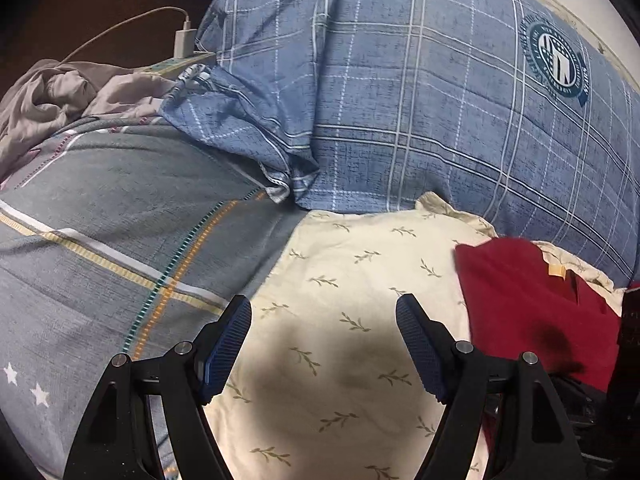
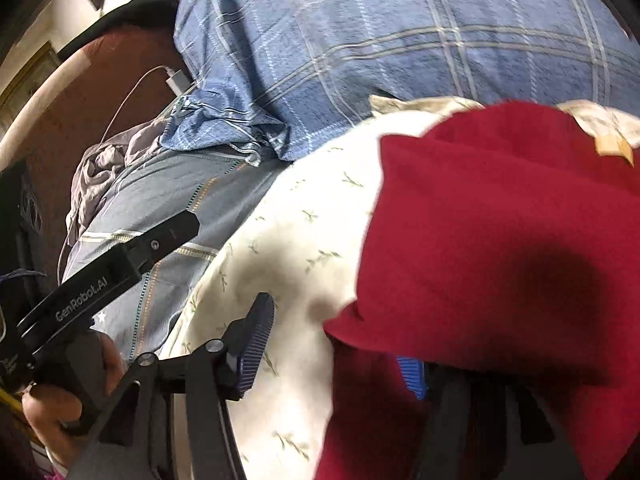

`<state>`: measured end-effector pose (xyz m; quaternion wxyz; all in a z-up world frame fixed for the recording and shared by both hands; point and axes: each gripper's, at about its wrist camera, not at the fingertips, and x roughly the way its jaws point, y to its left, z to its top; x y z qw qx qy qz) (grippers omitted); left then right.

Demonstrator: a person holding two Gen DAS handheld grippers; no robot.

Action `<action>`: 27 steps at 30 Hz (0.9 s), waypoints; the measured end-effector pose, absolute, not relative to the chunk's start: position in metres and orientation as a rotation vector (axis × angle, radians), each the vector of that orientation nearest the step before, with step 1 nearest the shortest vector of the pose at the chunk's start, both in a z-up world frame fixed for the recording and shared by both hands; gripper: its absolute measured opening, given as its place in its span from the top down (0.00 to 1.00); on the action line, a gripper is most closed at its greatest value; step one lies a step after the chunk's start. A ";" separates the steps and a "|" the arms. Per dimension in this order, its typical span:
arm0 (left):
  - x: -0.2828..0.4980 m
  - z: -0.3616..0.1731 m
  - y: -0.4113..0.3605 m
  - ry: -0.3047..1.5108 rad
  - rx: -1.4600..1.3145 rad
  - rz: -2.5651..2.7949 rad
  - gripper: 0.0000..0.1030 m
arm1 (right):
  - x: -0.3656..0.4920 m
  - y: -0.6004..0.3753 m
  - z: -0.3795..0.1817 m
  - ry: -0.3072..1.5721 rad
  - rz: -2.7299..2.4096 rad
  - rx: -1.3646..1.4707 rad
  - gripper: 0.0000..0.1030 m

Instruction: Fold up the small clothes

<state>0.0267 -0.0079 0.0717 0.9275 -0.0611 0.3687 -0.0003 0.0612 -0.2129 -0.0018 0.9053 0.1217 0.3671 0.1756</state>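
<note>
A dark red garment (image 1: 532,300) lies on a cream cloth with a leaf print (image 1: 352,280) spread on the bed. A tan label (image 1: 557,271) shows near its far edge. My left gripper (image 1: 324,312) is open and empty, low over the cream cloth, to the left of the red garment. In the right wrist view the red garment (image 2: 500,220) fills the right half and drapes over my right gripper's right finger. My right gripper (image 2: 340,344) is open, its left finger (image 2: 256,344) bare over the cream cloth (image 2: 288,248).
A blue plaid quilt (image 1: 420,100) with a round emblem (image 1: 558,60) is bunched behind the cloth. A grey striped bedsheet (image 1: 100,232) lies left. A grey garment (image 1: 52,96) and a white charger with cable (image 1: 185,42) sit at far left. The left gripper's body (image 2: 112,272) crosses the right wrist view.
</note>
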 end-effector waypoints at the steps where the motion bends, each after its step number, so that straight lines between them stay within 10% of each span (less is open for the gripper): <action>1: 0.026 0.073 -0.006 0.748 -0.128 0.006 0.28 | 0.061 -0.206 0.001 0.753 0.396 0.246 0.39; 27: 0.016 0.059 -0.090 0.790 -0.036 -0.239 0.28 | -0.038 -0.428 0.037 0.759 -0.269 0.207 0.46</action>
